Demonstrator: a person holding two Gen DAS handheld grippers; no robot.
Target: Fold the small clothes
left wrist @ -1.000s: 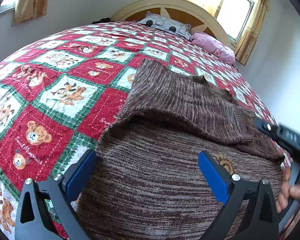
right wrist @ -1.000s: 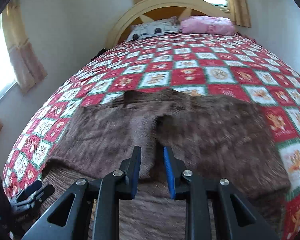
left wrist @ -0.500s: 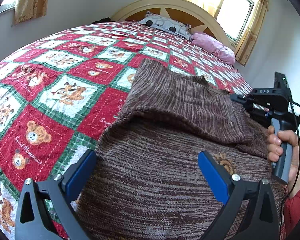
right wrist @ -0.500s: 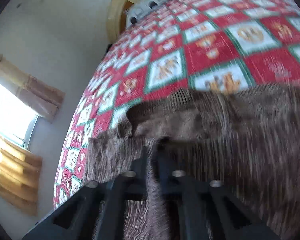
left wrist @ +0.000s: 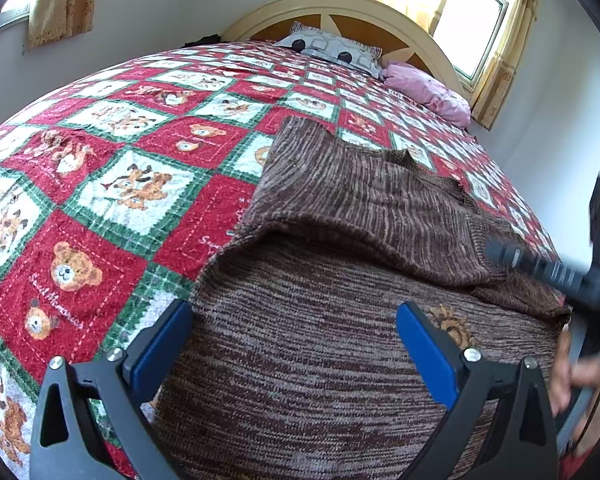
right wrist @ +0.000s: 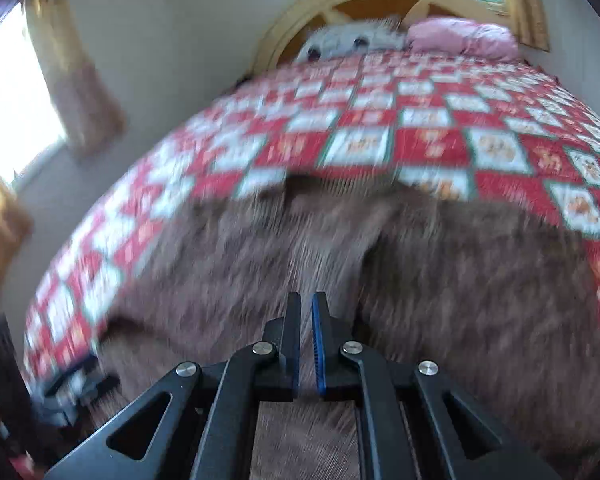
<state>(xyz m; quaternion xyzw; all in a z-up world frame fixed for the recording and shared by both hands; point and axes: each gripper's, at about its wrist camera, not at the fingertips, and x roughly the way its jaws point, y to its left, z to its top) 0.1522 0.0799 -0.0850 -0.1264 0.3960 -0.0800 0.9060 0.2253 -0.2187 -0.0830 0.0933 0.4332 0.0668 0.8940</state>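
A brown striped knit sweater (left wrist: 340, 320) lies on the bed, its far part folded over the near part; it also shows, blurred, in the right wrist view (right wrist: 380, 264). My left gripper (left wrist: 296, 340) is open, its blue pads wide apart just above the sweater's near part. My right gripper (right wrist: 306, 312) has its jaws nearly together with a thin empty gap, above the sweater; it appears blurred at the right edge of the left wrist view (left wrist: 540, 268). The left gripper shows faintly at the lower left of the right wrist view (right wrist: 76, 384).
The bed has a red, white and green teddy-bear quilt (left wrist: 120, 184). A patterned pillow (left wrist: 332, 50) and a pink pillow (left wrist: 428, 92) lie by the cream headboard (left wrist: 352, 8). Curtained windows (left wrist: 480, 20) flank the bed.
My right gripper has swung back down and levelled over the sweater, jaws closer than a second ago. The left gripper has not moved.
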